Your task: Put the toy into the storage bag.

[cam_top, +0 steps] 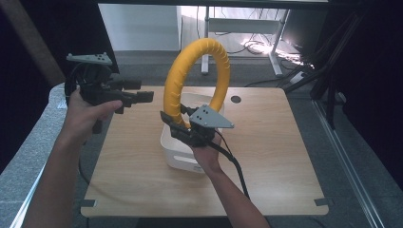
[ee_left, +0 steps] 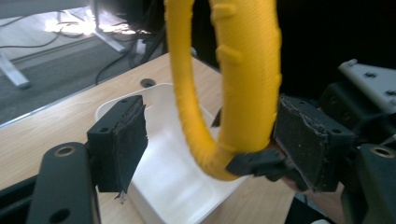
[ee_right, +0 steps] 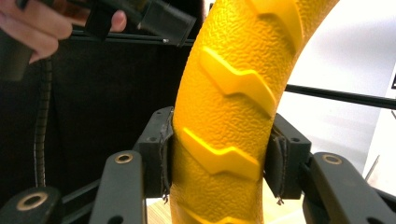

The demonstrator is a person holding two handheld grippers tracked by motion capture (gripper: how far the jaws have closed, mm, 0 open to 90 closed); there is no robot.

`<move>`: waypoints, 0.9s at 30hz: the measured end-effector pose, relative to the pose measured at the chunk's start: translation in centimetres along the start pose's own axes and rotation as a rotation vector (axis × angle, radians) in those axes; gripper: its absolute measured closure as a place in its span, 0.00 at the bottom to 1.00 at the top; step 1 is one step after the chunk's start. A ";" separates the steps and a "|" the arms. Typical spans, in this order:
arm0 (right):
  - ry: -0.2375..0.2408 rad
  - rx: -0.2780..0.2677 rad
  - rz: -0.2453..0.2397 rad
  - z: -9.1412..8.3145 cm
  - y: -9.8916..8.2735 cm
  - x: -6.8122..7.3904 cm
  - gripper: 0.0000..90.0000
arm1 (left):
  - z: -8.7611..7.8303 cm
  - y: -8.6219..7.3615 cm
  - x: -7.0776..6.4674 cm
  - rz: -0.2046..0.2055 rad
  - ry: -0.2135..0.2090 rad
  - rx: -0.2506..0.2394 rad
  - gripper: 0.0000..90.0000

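Yellow ribbed ring [cam_top: 177, 80]: stands upright at centre frame in the high view, arching over a white tub [cam_top: 172, 147] on the wooden table [cam_top: 275, 156]. Right gripper [ee_right: 219, 163]: jaws clamped on the ring's lower left limb, pads pressed to both sides. Left gripper [cam_top: 142, 96]: upper left of the high view, raised clear of the ring, jaws spread wide with nothing between them.
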State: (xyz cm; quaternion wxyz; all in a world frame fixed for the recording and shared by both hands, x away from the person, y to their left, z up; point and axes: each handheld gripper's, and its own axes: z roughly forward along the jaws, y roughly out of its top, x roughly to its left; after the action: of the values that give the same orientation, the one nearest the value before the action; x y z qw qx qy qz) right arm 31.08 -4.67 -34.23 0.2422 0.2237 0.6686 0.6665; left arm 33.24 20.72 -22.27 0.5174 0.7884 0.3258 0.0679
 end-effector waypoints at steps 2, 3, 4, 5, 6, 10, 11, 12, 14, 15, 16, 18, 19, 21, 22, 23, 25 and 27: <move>-0.002 0.000 -0.001 0.1 -0.1 0.0 0.56 | 0.3 0.5 -0.1 0.001 -0.016 0.006 0.28; -0.001 0.001 0.001 0.1 -0.1 0.0 0.56 | 0.5 0.7 -0.1 0.002 -0.019 0.011 0.28; -0.001 0.001 0.004 0.1 -0.1 0.0 0.56 | 0.7 0.9 -0.2 0.005 -0.018 0.017 0.27; 0.000 0.001 0.004 0.1 -0.2 0.0 0.56 | 0.9 1.2 -0.3 0.008 -0.017 0.023 0.27; -0.001 0.002 0.003 0.1 -0.2 0.0 0.56 | 0.9 1.2 -0.3 0.008 -0.017 0.023 0.27; -0.003 0.006 0.001 0.2 -0.3 0.0 0.56 | 1.6 2.2 -0.9 0.023 -0.025 0.036 0.26; -0.003 0.007 0.001 0.2 -0.3 0.0 0.56 | 1.7 2.4 -1.0 0.023 -0.025 0.037 0.26; -0.003 0.007 0.001 0.2 -0.3 0.0 0.56 | 1.7 2.4 -1.0 0.023 -0.025 0.037 0.26; -0.003 0.009 0.001 0.3 -0.4 0.0 0.56 | 2.2 2.8 -1.0 0.017 -0.026 0.047 0.26; -0.003 0.011 0.001 0.3 -0.4 0.1 0.56 | 2.6 3.2 -1.0 0.010 -0.028 0.054 0.26; -0.004 0.011 0.001 0.3 -0.4 0.1 0.56 | 2.8 3.4 -1.0 0.005 -0.028 0.059 0.26; -0.005 0.011 0.000 0.3 -0.4 0.1 0.56 | 3.1 3.6 -0.9 0.004 -0.029 0.064 0.26; -0.006 0.013 -0.002 0.4 -0.5 0.2 0.56 | 3.6 4.0 -0.9 0.000 -0.024 0.076 0.27; -0.006 0.013 -0.002 0.4 -0.5 0.2 0.56 | 3.9 4.2 -0.9 -0.002 -0.022 0.084 0.27; -0.005 0.014 -0.005 0.4 -0.5 0.2 0.56 | 4.2 4.4 -0.8 -0.001 -0.019 0.090 0.27; -0.005 0.016 -0.005 0.5 -0.6 0.3 0.56 | 4.6 4.7 -0.8 -0.009 -0.014 0.096 0.28; -0.005 0.019 -0.007 0.5 -0.6 0.3 0.56 | 5.2 5.0 -0.8 -0.012 -0.011 0.108 0.28; -0.007 0.020 -0.010 0.6 -0.6 0.3 0.56 | 5.7 5.3 -0.8 -0.014 -0.003 0.122 0.30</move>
State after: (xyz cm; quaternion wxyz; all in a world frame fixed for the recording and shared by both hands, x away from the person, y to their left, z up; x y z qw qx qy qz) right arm 31.19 -4.02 -34.87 0.2455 0.2250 0.6756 0.6577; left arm 37.50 14.48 -20.13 0.4694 0.8163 0.3340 0.0431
